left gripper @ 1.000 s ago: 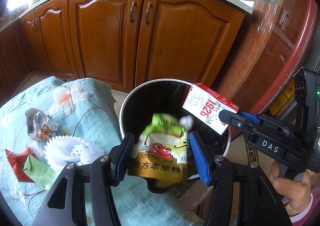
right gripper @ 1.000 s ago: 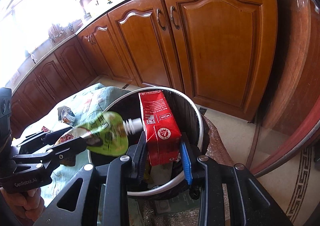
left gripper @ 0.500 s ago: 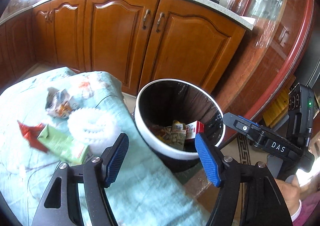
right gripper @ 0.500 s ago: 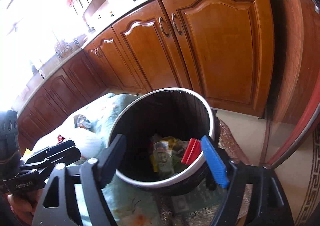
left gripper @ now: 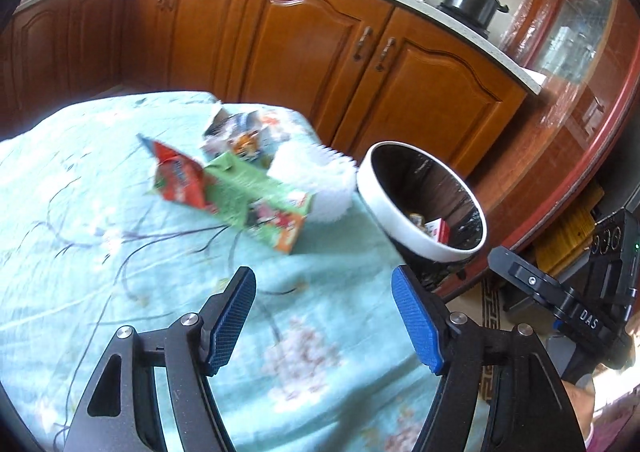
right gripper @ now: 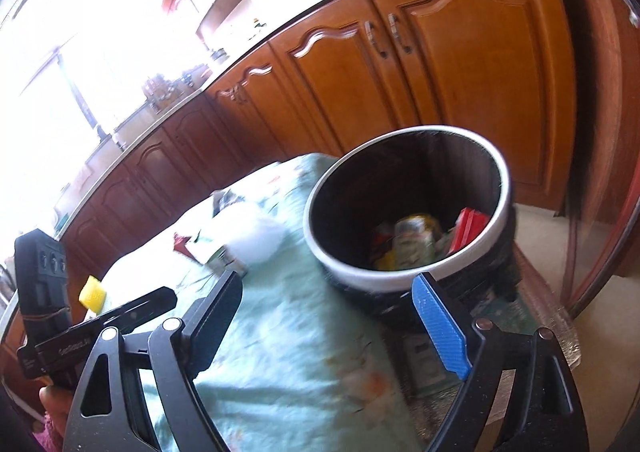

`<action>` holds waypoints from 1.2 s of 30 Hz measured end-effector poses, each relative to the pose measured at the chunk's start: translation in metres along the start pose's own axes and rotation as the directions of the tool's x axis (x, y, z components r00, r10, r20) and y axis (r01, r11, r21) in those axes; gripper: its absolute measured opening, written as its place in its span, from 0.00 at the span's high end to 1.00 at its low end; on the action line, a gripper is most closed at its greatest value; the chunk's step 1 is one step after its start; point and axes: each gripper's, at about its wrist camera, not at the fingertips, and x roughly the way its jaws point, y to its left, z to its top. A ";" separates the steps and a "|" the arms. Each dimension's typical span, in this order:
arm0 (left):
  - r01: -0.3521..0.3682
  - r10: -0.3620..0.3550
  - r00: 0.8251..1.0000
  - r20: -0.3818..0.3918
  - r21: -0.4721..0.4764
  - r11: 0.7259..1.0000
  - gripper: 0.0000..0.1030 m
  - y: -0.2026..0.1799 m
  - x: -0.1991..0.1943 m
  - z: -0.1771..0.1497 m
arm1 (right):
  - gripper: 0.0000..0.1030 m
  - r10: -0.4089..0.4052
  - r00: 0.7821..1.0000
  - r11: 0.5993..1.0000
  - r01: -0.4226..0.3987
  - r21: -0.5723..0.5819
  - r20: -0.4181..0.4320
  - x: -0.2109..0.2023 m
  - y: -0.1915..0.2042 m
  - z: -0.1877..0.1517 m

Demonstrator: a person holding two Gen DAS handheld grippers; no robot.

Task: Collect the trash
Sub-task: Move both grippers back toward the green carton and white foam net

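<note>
Both jaws spread wide and empty, the left hand-held gripper (left gripper: 324,316) hangs over bare teal cloth on the table (left gripper: 80,252). Mid-frame lie a green carton (left gripper: 256,198) and red wrapper (left gripper: 176,182). Right hand-held gripper (right gripper: 328,320), marked "DAS", faces the white-rimmed bin (right gripper: 400,276) at the table's edge.

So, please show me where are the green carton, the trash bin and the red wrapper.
green carton (left gripper: 256,204): left wrist view, on its flat green face.
trash bin (right gripper: 404,276): right wrist view, on its white near rim.
red wrapper (left gripper: 176,176): left wrist view, on its middle.
</note>
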 end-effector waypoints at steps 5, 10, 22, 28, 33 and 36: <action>-0.029 0.029 1.000 -0.001 -0.058 0.998 0.32 0.028 -0.016 -0.008 | 0.14 0.030 0.999 0.999 -0.031 -0.031 -0.033 0.009 0.022 -0.014; -0.046 0.046 0.999 0.000 -0.103 0.994 0.32 0.051 -0.030 -0.012 | 0.14 0.045 0.997 0.997 -0.048 -0.061 -0.062 0.020 0.039 -0.021; -0.059 0.059 0.998 -0.004 -0.155 0.986 0.32 0.070 -0.030 -0.002 | 0.14 0.063 0.996 0.989 -0.072 -0.131 -0.067 0.039 0.069 -0.015; -0.048 0.046 0.999 -0.015 -0.153 0.987 0.32 0.065 -0.013 0.009 | 0.20 0.062 0.997 0.982 -0.071 -0.176 -0.054 0.053 0.069 0.003; -0.039 0.037 0.999 -0.018 -0.141 0.989 0.32 0.058 -0.003 0.020 | 0.32 0.069 0.995 0.971 -0.083 -0.225 -0.072 0.076 0.070 0.024; -0.029 0.026 0.999 -0.024 -0.142 0.989 0.32 0.053 0.003 0.024 | 0.34 0.078 0.992 0.963 -0.101 -0.250 -0.103 0.098 0.074 0.032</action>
